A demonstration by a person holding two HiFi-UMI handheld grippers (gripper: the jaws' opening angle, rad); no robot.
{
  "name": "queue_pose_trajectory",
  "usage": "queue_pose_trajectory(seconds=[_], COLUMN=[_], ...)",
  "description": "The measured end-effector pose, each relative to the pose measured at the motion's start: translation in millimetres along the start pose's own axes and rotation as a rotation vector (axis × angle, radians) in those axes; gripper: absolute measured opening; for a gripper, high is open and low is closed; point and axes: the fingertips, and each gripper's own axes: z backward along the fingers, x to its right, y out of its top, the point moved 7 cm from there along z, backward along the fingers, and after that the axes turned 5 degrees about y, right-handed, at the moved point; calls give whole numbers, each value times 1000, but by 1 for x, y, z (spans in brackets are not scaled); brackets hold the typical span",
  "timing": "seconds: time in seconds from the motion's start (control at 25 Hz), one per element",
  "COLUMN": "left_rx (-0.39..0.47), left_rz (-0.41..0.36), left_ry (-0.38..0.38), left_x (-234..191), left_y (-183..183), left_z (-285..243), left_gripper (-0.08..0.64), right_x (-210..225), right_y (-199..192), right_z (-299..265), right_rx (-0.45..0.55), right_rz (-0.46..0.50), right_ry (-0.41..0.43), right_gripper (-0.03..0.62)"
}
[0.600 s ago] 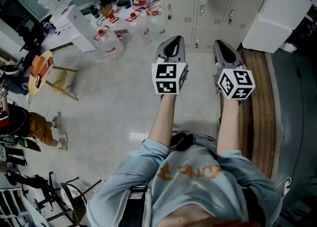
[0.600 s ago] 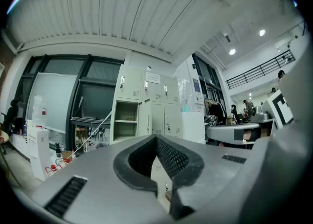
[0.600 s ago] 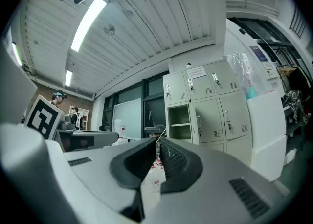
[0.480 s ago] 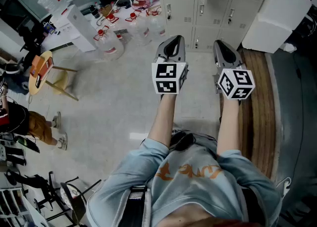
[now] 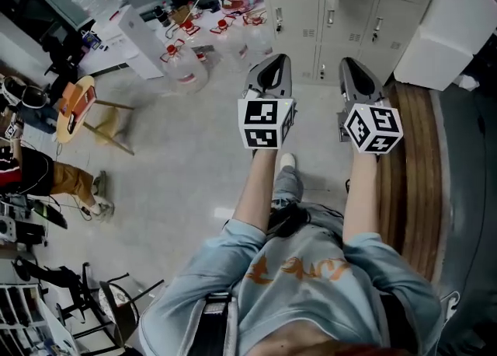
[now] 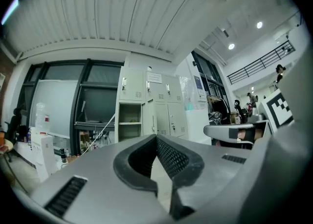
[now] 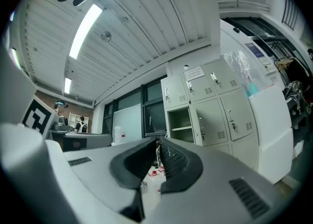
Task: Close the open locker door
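A bank of pale grey lockers [image 5: 342,12] stands ahead across the floor. One compartment is open [image 6: 129,122], showing a shelf inside; it also shows in the right gripper view [image 7: 180,121]. Its door [image 7: 199,120] swings out and is seen nearly edge-on. My left gripper [image 5: 269,75] and right gripper [image 5: 355,73] are held side by side at chest height, well short of the lockers. The left gripper's jaws [image 6: 156,139] meet at the tips with nothing between them. The right gripper's jaws [image 7: 159,142] are likewise shut and empty.
Several large water bottles [image 5: 182,67] stand on the floor left of the lockers. A big white box [image 5: 450,28] sits right of them, by a wooden bench [image 5: 415,160]. A round stool [image 5: 81,109] and a seated person [image 5: 46,179] are at the left.
The head view has shifted forward: the lockers and bottles sit slightly further right and lower, and a shoe now shows between my arms. Both grippers keep their pose.
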Motion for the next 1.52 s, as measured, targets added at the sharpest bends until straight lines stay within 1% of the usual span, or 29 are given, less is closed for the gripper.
queue_pose_trajectory(seconds=[0.12, 0.28, 0.4, 0.52, 0.72, 0.92, 1.04, 1.24, 1.44, 1.52], left_rx=[1, -5, -8, -15, -1, 7, 16, 41, 54, 56], left_rz=[37, 66, 59, 56, 38, 17, 19, 36, 79, 93], left_ry=[3, -54, -95, -113, -142, -165, -180, -219, -221, -220], left_x=[-11, -3, 0, -6, -25, -49, -61, -73, -94, -103], left_y=[-13, -22, -21, -17, -8, -1, 2, -3, -10, -13], left_z=[-21, -69, -117, -161, -221, -278, -308, -352, -384, -395], left_gripper=[21, 21, 21, 21, 21, 21, 21, 21, 21, 21], right_x=[8, 47, 79, 102, 133, 160, 173, 199, 224, 232], right_y=[-10, -15, -12, -10, 1, 5, 9, 14, 17, 16], right_z=[-17, -36, -63, -94, -144, -195, -221, -258, -286, -297], right_rx=[-13, -17, 1, 15, 73, 97, 98, 106, 105, 99], right_rz=[20, 8, -8, -7, -6, -1, 14, 57, 81, 84], right_ry=[5, -37, -49, -50, -67, -84, -94, -124, -161, -159], right_gripper=[43, 44, 44, 44, 44, 44, 44, 44, 46, 62])
